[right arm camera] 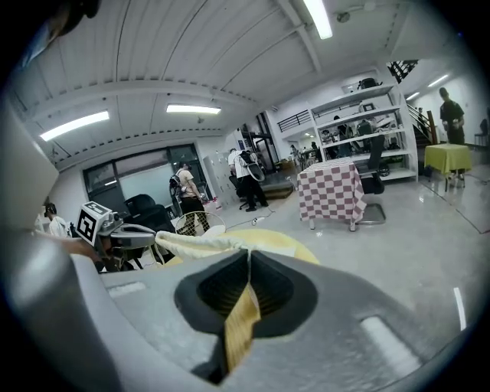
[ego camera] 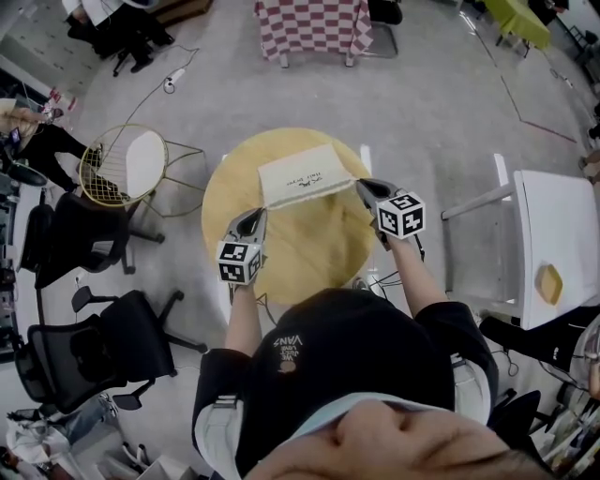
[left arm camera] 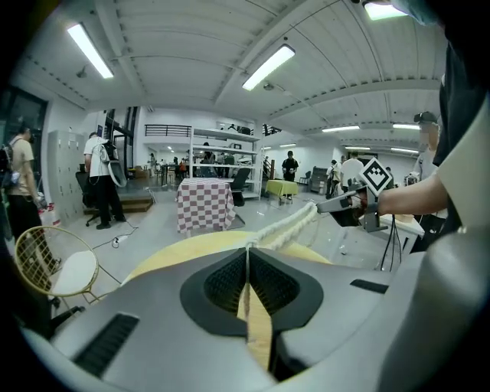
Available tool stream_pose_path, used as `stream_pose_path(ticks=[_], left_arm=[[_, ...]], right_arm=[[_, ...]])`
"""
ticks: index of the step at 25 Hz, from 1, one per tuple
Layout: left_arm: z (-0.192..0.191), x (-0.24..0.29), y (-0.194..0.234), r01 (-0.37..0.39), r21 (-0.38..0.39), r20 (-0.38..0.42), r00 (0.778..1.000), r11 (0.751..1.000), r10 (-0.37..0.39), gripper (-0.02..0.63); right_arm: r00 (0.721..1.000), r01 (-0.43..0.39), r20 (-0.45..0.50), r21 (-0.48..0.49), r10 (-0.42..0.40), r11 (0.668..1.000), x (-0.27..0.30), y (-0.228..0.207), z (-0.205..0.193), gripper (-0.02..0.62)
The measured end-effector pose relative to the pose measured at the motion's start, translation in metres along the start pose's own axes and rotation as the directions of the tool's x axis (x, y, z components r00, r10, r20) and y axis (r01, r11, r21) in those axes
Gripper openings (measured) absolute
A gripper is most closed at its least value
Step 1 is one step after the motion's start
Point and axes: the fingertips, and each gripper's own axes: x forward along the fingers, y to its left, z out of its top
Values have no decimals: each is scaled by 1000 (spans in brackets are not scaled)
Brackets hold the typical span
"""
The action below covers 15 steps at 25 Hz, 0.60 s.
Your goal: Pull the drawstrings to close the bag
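Note:
A cream drawstring bag lies flat on the round yellow table. My left gripper sits at the bag's near left corner and my right gripper at its near right corner. The left gripper view has the left gripper shut on a thin cream drawstring. From there the bag's gathered top edge stretches across to the right gripper. The right gripper view has the right gripper shut on the drawstring at that end, and the bag's bunched edge runs towards the left gripper.
A wire chair with a white seat stands left of the table, with black office chairs nearer. A white table with a small yellow thing is at the right. A checkered table stands beyond.

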Motion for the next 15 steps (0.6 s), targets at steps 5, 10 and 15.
stream_pose_path(ticks=[5,10,15], left_arm=[[11,-15,2,-47,-32,22,999,998,48,20],[16,-25,2,-93,-58,35,995,994,95,20],[16,-33,2,-122,-78,40,991,989,126,20]], right_arm=[[1000,3,12,-17,-3,1000,-6,9,11,5],[1000,5,8,-33,-5,999,-11,10,13,5],[1000,12,6,-15,-12,1000,-16,9,11,5]])
